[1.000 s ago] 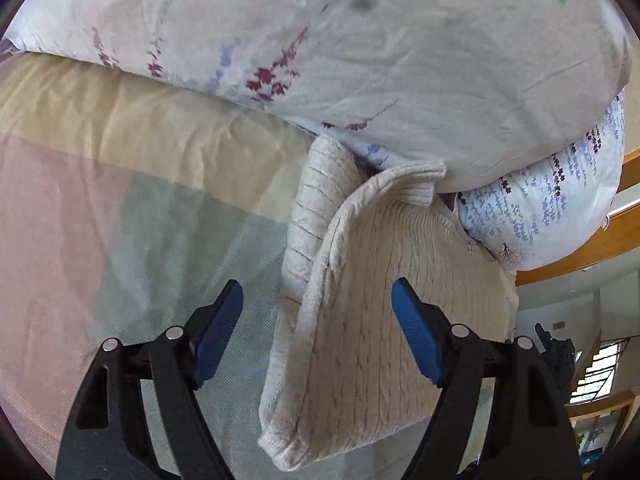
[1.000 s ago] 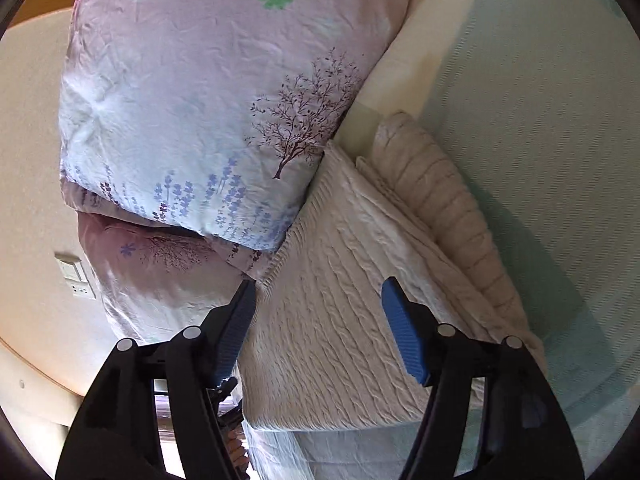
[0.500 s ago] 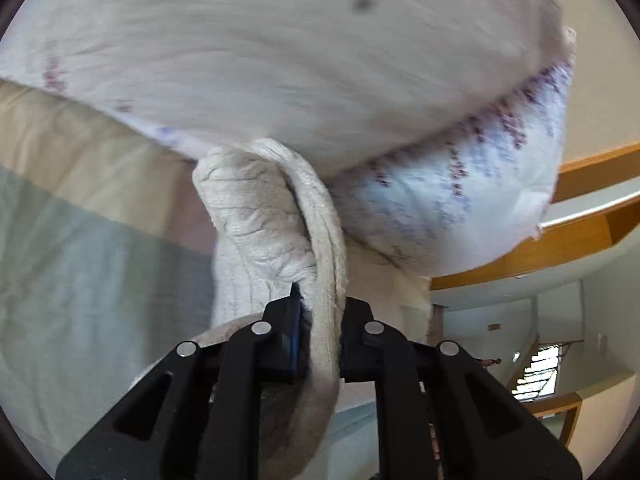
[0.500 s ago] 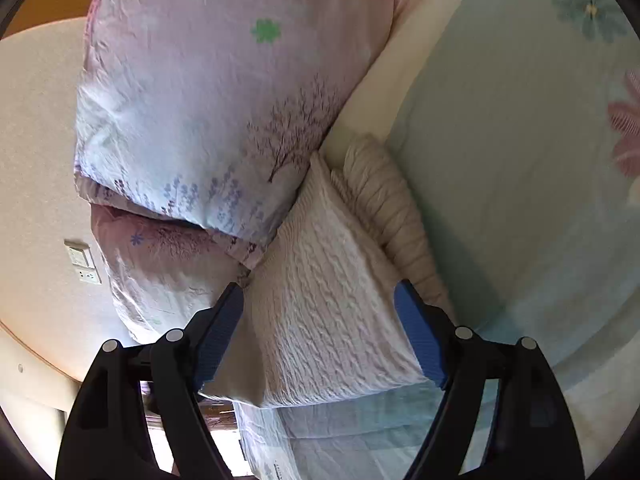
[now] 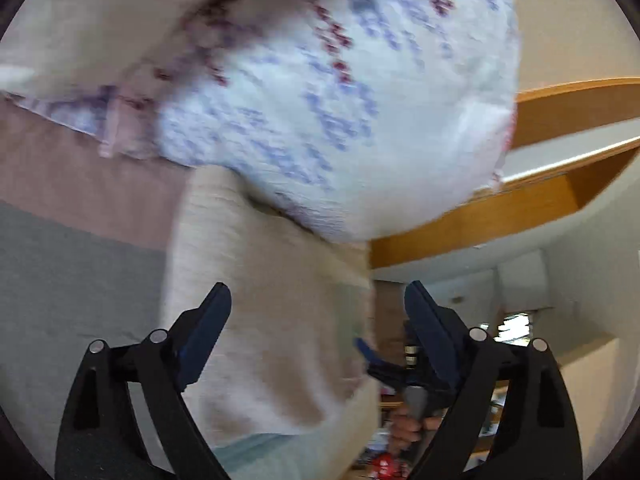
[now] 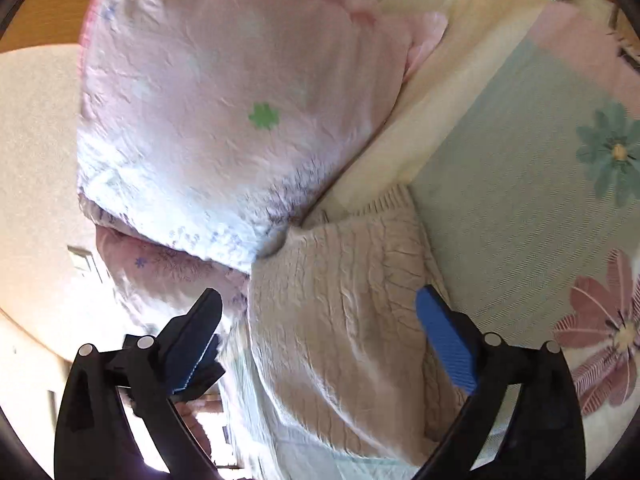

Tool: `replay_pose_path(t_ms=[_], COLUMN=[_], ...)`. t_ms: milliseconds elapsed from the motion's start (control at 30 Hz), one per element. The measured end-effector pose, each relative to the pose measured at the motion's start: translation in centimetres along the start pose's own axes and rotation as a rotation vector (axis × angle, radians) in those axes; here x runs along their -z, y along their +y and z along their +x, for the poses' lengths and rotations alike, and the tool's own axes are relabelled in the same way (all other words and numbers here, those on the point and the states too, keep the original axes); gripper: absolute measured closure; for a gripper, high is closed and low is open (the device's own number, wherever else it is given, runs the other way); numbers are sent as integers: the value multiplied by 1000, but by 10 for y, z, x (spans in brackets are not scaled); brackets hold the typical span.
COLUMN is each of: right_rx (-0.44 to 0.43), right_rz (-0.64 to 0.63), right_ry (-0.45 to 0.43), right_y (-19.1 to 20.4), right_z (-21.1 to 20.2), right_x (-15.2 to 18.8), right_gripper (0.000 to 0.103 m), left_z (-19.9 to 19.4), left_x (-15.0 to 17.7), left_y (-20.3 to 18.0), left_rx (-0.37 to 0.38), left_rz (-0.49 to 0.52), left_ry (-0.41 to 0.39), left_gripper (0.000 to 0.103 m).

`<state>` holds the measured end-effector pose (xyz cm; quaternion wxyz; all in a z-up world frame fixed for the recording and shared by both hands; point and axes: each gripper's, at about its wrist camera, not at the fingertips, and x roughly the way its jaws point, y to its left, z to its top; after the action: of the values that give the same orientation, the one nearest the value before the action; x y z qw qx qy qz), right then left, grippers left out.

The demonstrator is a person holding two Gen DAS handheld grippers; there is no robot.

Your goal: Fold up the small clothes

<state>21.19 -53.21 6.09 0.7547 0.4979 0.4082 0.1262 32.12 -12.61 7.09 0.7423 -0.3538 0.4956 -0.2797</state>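
Cream cable-knit sweater (image 6: pixel 344 320) lies folded at lower centre of the right wrist view, its top edge tucked against the floral pillows (image 6: pixel 224 120) at upper left. Both the left gripper (image 5: pixel 316 332) and right gripper (image 6: pixel 320 336) stand wide, empty, above it; the pastel bedsheet (image 6: pixel 520 208) spreads right.

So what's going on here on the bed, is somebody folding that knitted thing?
A person with a gripper in each hand is folding a cream cable-knit sweater on the bed sheet. It lies folded against the floral pillows. Both the left gripper and the right gripper are open above it, holding nothing.
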Motion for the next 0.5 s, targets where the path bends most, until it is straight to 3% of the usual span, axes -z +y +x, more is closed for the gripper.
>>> replay_pose_path(t_ms=[133,333,400,433,467,500], right_rx=[110,132,125,126,126,119], right_rz=[19,20,-21,-36,-37,-36], right_ry=[56,114,117,143,156,149], right_y=[-8,-20,-17,-17,-19,-19], right_z=[27,59,66,73,76,78], right_x=[-12,-16,-15,-13,-13,-10], right_gripper=[4,5,30,61,69,71], left_z=[14,79,96,98,101,107], left_x=[10,34,39,43,46,46], left_y=[19,1,-1,0,-2,-4], left_rx=[-197,-316,-339,-326,-295,-302], left_rz=[22,165,171,169,183,184], left_ry=[59,168,171,159,134,137], left_gripper=[15,15,16,24,40,47])
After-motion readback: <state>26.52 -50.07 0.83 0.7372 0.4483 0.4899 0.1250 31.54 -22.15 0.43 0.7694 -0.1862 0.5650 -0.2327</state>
